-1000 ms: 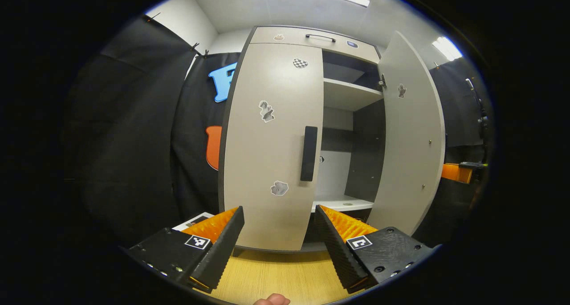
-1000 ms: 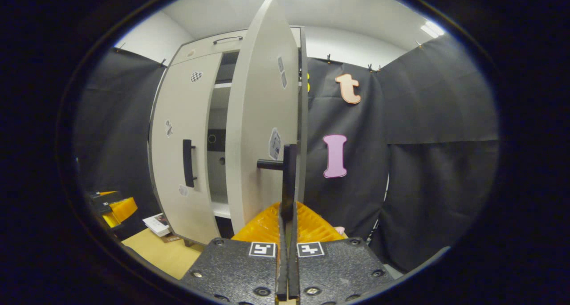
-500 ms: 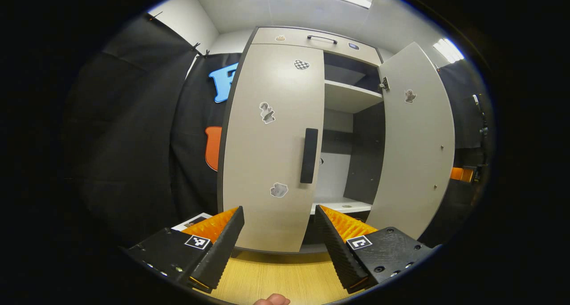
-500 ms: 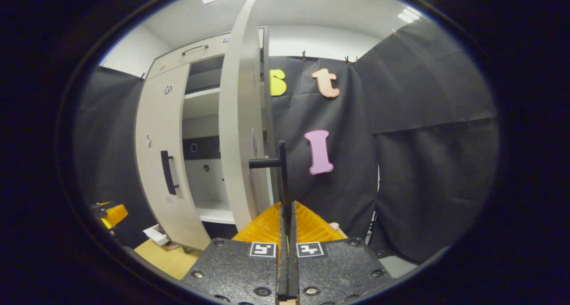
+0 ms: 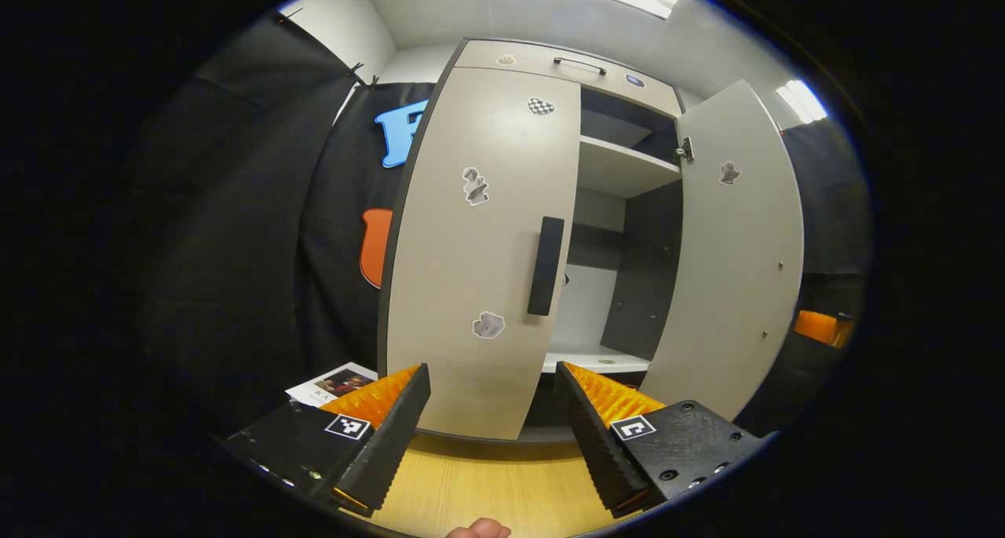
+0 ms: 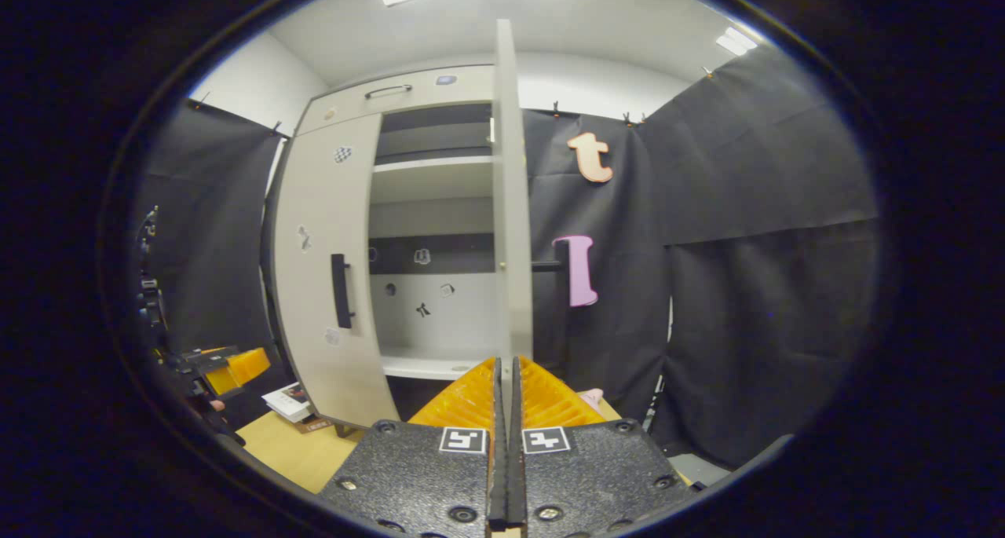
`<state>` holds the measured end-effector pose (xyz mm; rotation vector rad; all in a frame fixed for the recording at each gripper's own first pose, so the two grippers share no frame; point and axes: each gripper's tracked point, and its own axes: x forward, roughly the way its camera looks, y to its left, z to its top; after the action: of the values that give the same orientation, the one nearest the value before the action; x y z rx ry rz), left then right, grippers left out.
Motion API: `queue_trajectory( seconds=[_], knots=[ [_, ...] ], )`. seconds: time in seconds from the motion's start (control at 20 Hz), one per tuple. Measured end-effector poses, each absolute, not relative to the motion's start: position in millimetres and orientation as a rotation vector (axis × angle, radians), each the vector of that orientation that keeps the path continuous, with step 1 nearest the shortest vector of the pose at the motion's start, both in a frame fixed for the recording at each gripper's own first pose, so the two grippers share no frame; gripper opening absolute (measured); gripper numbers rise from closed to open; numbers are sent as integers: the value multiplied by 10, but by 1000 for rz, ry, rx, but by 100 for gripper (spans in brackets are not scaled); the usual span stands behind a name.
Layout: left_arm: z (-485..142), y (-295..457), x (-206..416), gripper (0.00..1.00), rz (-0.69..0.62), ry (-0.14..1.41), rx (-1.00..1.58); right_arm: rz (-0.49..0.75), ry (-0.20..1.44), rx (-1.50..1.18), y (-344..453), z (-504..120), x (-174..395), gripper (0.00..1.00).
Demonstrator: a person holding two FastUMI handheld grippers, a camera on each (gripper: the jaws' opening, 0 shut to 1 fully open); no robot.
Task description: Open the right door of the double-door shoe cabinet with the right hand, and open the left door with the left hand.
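Observation:
The pale shoe cabinet stands ahead. Its left door (image 5: 471, 263) is closed, with the dark vertical handle (image 5: 545, 276) near its inner edge. My left gripper (image 5: 491, 369) is open, short of that door and below the handle, touching nothing. The right door (image 5: 738, 247) stands swung wide open; in the right gripper view I see it edge-on (image 6: 510, 208), its handle (image 6: 559, 266) sticking out to the right. My right gripper (image 6: 506, 361) is shut just below the door's edge, apart from the handle, with nothing seen between its fingers. The left gripper (image 6: 232, 365) also appears at far left.
Inside the cabinet are a top shelf (image 5: 620, 173) and a lower white shelf (image 6: 428, 363). A drawer with a handle (image 5: 579, 63) tops the cabinet. A booklet (image 5: 330, 382) lies on the wooden floor (image 5: 487, 491) beside the left door. Black cloth walls stand on both sides.
The right door swung further open and now shows edge-on to the right gripper. Its handle, earlier between the right fingers, is now clear of them. The left gripper drifted slightly.

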<state>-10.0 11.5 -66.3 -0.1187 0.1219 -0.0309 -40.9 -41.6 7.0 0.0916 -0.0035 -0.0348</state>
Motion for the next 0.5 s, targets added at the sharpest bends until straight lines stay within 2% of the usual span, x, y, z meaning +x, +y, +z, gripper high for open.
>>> queue_trajectory(
  seconds=[0.25,0.3,0.35,0.4,0.45,0.5],
  knots=[
    [-690,65,-111,95,-42,146,-73,-4,22,50,-91,-78,-66,4],
    [-658,94,-114,95,-35,135,-55,2,28,54,-29,-113,10,7],
    [-640,143,-124,95,-20,128,-41,-5,39,49,-10,-165,56,14],
    [-650,177,-130,95,-10,123,-36,-27,50,32,-34,-213,96,28],
    [-665,174,-124,95,-10,122,-37,-44,52,10,-61,-256,114,37],
    [-676,178,-120,95,-9,124,-40,-56,49,0,-71,-260,132,51]
  ],
)
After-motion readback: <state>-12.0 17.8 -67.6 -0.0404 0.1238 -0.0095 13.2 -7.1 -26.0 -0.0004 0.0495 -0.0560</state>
